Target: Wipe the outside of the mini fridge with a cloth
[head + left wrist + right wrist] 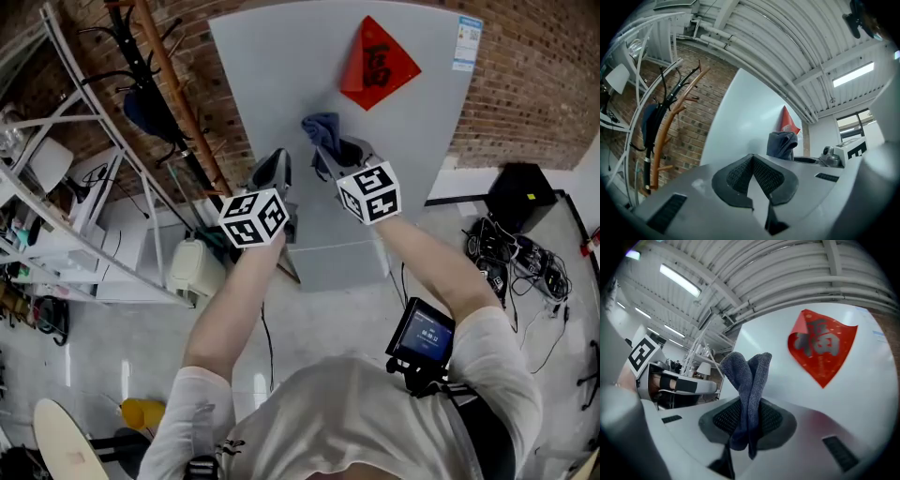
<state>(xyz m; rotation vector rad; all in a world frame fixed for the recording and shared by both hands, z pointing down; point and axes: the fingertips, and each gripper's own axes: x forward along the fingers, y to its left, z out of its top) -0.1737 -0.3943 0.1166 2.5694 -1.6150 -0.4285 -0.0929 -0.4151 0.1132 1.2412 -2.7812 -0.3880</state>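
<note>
Right gripper (745,420): jaws pinched on a folded blue-grey cloth (747,376), whose free end stands up beyond the tips in front of the pale door of the mini fridge (272,75). Whether the cloth touches the door cannot be told. A red diamond-shaped sticker (822,345) sits on the door above and to this gripper's right. Left gripper (752,176): jaws pressed together with nothing between them, just beside the right gripper and facing the same door; the fridge is shut, its contents hidden.
</note>
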